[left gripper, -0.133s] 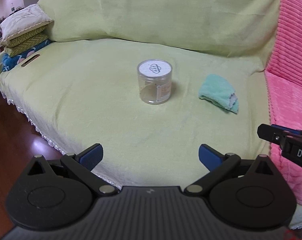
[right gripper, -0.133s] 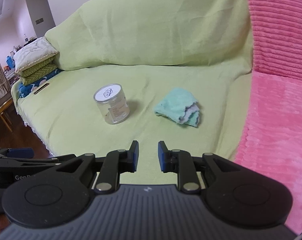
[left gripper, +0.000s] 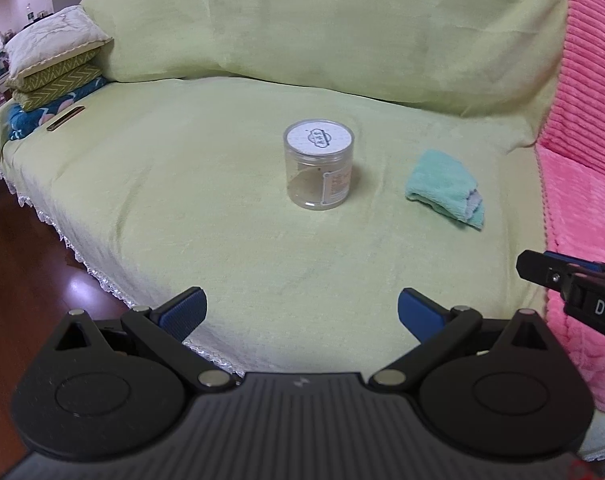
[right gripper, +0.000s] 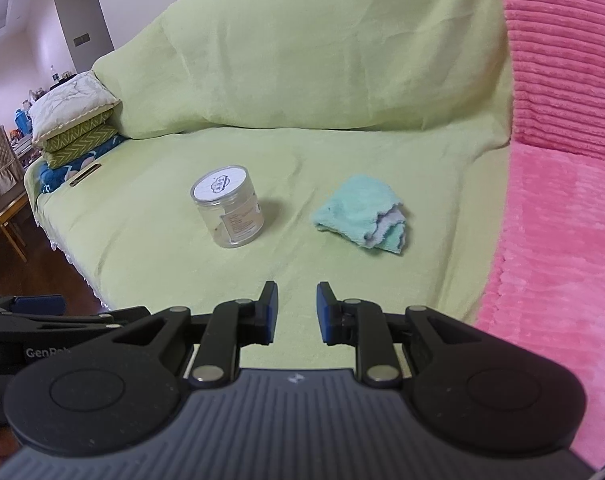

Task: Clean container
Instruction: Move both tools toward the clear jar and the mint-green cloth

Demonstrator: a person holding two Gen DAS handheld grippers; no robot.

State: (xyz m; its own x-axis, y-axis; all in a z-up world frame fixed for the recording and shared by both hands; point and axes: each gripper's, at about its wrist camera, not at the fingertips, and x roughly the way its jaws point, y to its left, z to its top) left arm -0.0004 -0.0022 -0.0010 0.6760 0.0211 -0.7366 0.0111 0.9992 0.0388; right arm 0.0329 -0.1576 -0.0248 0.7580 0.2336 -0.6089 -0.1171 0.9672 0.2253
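Observation:
A clear plastic container (left gripper: 319, 170) with a white labelled lid stands upright on the green-covered sofa seat; it also shows in the right wrist view (right gripper: 228, 211). A folded teal cloth (left gripper: 446, 188) lies to its right, also in the right wrist view (right gripper: 360, 215). My left gripper (left gripper: 301, 312) is wide open and empty, well short of the container. My right gripper (right gripper: 297, 310) has its jaws a narrow gap apart with nothing between them, short of the cloth. Its tip shows in the left wrist view (left gripper: 558, 276).
A pink ribbed blanket (right gripper: 562, 160) covers the sofa's right side. Stacked pillows (left gripper: 50, 72) and a thin dark bar (left gripper: 66, 119) lie at the far left end. The seat's lace-trimmed front edge (left gripper: 102, 284) drops to a dark wooden floor. A chair (right gripper: 2, 168) stands far left.
My right gripper's jaws have opened slightly wider. Nothing else has visibly moved.

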